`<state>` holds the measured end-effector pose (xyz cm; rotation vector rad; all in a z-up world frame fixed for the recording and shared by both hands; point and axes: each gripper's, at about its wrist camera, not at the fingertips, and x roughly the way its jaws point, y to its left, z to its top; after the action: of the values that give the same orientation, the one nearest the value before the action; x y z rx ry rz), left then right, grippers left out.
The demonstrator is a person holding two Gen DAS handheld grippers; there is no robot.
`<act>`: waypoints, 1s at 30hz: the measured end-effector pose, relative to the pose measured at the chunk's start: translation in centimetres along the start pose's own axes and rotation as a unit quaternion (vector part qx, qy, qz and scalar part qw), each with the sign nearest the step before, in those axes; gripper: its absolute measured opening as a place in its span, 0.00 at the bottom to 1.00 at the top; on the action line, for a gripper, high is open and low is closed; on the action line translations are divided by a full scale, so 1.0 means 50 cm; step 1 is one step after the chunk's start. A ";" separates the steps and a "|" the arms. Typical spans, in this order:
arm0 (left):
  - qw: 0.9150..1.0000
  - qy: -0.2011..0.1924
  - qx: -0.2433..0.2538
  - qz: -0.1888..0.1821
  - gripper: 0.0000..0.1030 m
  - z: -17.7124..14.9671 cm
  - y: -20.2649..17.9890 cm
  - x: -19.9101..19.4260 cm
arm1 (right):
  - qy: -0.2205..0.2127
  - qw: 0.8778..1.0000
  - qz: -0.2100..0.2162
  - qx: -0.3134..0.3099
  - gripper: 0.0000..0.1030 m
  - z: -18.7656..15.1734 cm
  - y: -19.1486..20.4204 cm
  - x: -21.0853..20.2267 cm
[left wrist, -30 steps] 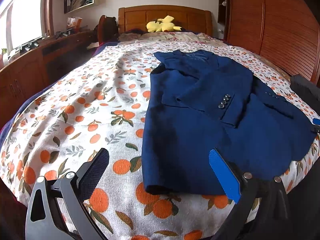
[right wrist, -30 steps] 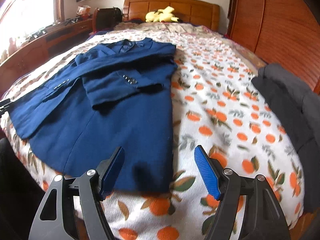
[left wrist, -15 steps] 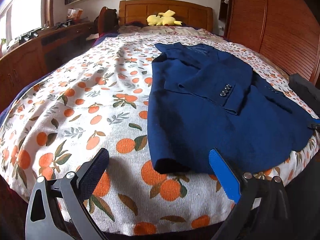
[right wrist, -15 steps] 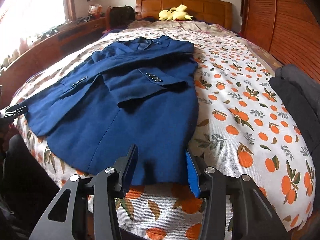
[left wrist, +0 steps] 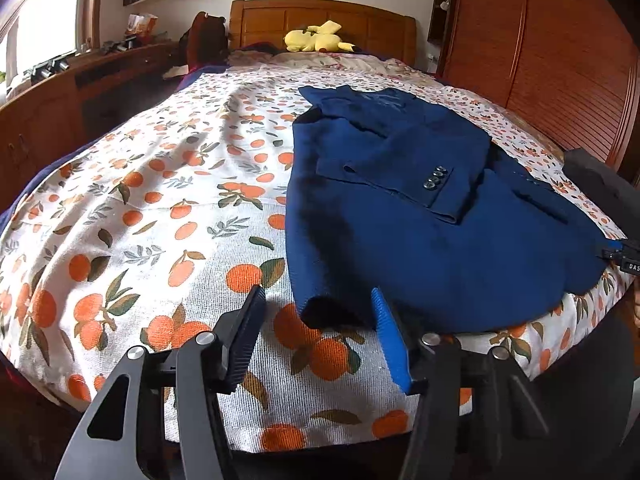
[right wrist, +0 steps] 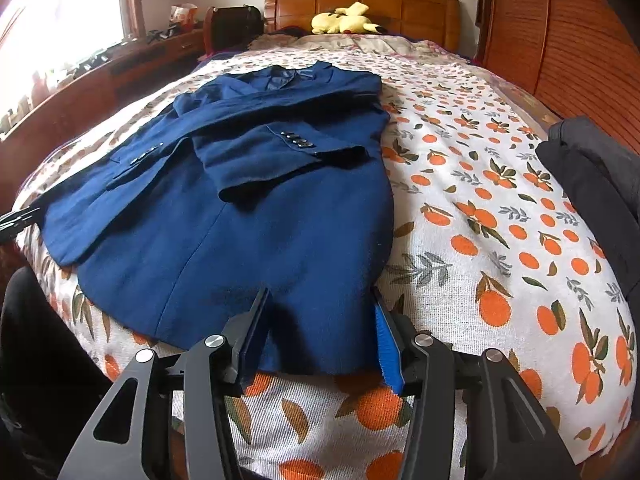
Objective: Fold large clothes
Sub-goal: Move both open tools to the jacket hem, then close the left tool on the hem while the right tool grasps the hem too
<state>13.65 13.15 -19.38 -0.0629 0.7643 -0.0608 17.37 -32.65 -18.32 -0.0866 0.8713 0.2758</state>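
Blue jacket (left wrist: 420, 216) lies flat on the bed, spread over a white bedspread (left wrist: 140, 208) printed with oranges and leaves, its collar toward the wooden headboard (left wrist: 320, 20) and its hem at the near edge of the mattress. One sleeve is folded across the front, with a row of dark cuff buttons (left wrist: 436, 178) showing on top. In the left wrist view the left gripper (left wrist: 316, 330) sits low at the bed's near edge by the hem corner; its jaws have just been closing and now stand about half apart, the corner of the hem lying between the black pad and the blue pad, though neither pad visibly presses on the cloth. In the right wrist view the right gripper (right wrist: 320, 330) is at the other hem corner of the jacket (right wrist: 240, 216), its jaws at a middling gap with the hem edge between them; the cloth reaches up to both pads, but whether they pinch it cannot be told. A yellow plush toy (left wrist: 316, 38) rests against the headboard at the far end. A dark folded garment (right wrist: 592, 176) lies on the bedspread's right edge, well apart from the jacket. A wooden wardrobe (left wrist: 540, 48) stands along the right side of the bed, and a wooden counter (left wrist: 80, 80) runs along the left under the window.
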 end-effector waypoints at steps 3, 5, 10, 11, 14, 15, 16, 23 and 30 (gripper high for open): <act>1.000 -0.001 -0.004 -0.003 0.56 0.002 0.002 0.000 | 0.000 1.000 -0.001 -0.002 0.46 -0.001 0.000 0.001; 1.000 0.000 -0.006 -0.002 0.56 0.004 0.003 0.002 | -0.001 1.000 0.000 -0.001 0.46 -0.002 -0.001 0.003; 1.000 -0.002 -0.018 -0.006 0.42 0.014 0.007 0.002 | -0.002 1.000 0.000 0.000 0.47 0.000 0.001 0.006; 1.000 -0.003 -0.019 -0.009 0.37 0.015 0.007 0.001 | -0.001 1.000 -0.001 -0.001 0.47 0.000 0.001 0.005; 1.000 -0.006 -0.025 -0.018 0.28 0.018 0.006 -0.003 | -0.002 1.000 0.000 0.000 0.48 0.000 0.000 0.007; 0.999 -0.007 -0.025 -0.018 0.28 0.019 0.005 -0.004 | -0.002 1.000 0.000 0.000 0.48 0.000 0.001 0.008; 0.999 -0.010 -0.025 -0.019 0.28 0.019 0.003 -0.006 | -0.002 1.000 0.000 0.000 0.48 0.000 0.001 0.007; 1.000 0.001 -0.016 -0.011 0.21 0.026 -0.004 0.006 | -0.004 1.000 0.003 0.000 0.48 0.001 -0.003 0.011; 1.000 0.010 -0.017 -0.014 0.05 0.032 -0.001 0.016 | -0.005 1.000 0.006 -0.003 0.33 0.008 -0.002 0.008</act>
<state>15.33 13.11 -18.76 -0.1051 0.7835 -0.0752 17.93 -32.58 -18.36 -0.0853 0.8617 0.2891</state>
